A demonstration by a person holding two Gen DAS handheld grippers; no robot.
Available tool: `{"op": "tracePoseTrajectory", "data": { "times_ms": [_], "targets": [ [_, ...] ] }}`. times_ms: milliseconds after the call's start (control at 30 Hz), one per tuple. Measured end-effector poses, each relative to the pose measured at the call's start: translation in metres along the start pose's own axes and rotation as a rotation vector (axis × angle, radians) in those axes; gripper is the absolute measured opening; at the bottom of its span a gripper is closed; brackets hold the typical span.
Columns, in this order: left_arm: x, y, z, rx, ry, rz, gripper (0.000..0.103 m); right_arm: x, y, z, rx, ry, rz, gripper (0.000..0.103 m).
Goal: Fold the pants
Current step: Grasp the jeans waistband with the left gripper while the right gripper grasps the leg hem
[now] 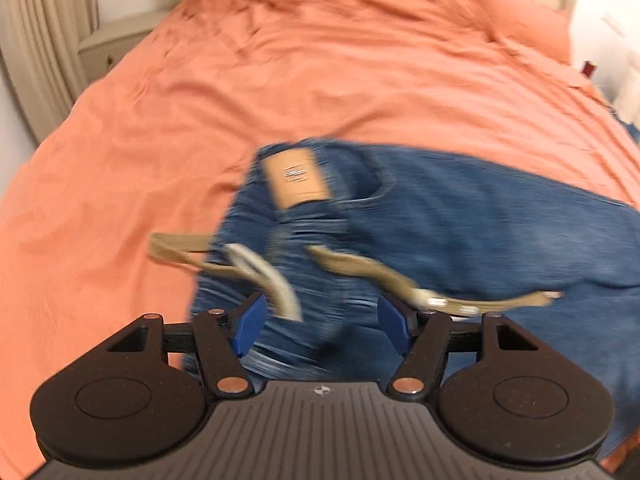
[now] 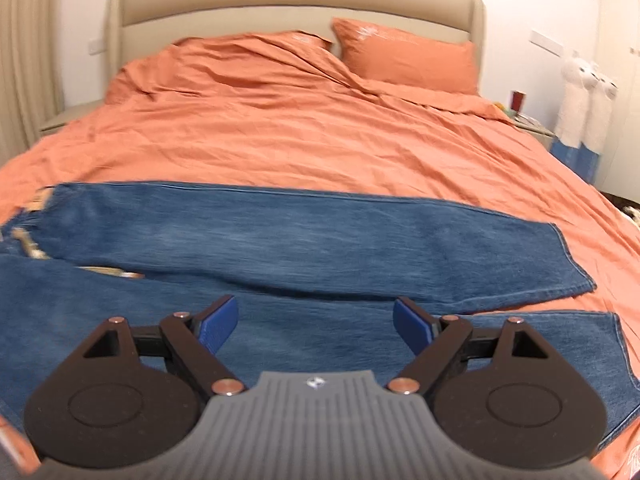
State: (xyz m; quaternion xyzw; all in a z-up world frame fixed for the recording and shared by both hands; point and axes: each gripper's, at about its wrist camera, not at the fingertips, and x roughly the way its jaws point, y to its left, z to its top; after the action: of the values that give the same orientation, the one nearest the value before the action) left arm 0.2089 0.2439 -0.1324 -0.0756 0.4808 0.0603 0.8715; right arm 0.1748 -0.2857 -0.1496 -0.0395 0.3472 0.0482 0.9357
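Ahead of both our tongs stretches the bed (image 2: 280, 128), covered in an orange duvet, with an orange pillow (image 2: 408, 60) and a beige headboard (image 2: 296, 4) at its far end in the right wrist view. The blue jeans (image 2: 248, 236) lie spread flat on the duvet, directly under and just beyond both tongs. From the right tongs (image 2: 316, 326) we see the two legs running off to the right, one beyond the tips and one beneath them, hems at the far right. From the left tongs (image 1: 320, 326) we look onto the waist end, with a tan leather patch (image 1: 298, 178) just beyond the tips and a khaki belt (image 1: 360, 268) trailing loose across the denim, its metal buckle (image 1: 432, 300) close to the right-hand finger. This view is blurred. Both pairs of tongs stand wide apart, blue pads (image 2: 218, 324) gripping nothing, hovering over the denim.
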Motion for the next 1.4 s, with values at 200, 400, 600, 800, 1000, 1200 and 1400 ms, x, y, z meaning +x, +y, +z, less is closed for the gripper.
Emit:
{"op": "tracePoseTrajectory", "data": {
  "times_ms": [200,400,600,800,1000,1200,1400],
  "targets": [
    [0.049,0.054,0.001,-0.1,0.056,-0.118,0.075,0.031,-0.019,-0.009,0.149,0.048,-0.007,0.081],
    [0.064,0.083,-0.002,-0.312,0.023,-0.375,0.057,0.042,-0.016,-0.014,0.131,0.083,-0.039,0.081],
    [0.079,0.074,-0.006,-0.321,0.091,-0.355,0.059,0.045,-0.022,-0.017,0.152,0.1,-0.085,0.081],
    [0.078,0.07,-0.005,-0.403,0.107,-0.389,0.048,0.028,-0.02,-0.016,0.145,0.079,-0.094,0.081],
    [0.014,0.055,0.003,-0.342,-0.054,-0.176,0.01,0.013,-0.028,-0.011,0.14,0.087,-0.126,0.081],
    [0.0,0.019,0.004,-0.102,-0.072,0.105,0.008,-0.012,-0.055,0.001,0.176,0.083,-0.154,0.081],
    [0.077,0.022,-0.013,-0.031,0.073,0.223,0.007,-0.038,-0.101,0.009,0.227,0.162,-0.194,0.081]
  ]
}}
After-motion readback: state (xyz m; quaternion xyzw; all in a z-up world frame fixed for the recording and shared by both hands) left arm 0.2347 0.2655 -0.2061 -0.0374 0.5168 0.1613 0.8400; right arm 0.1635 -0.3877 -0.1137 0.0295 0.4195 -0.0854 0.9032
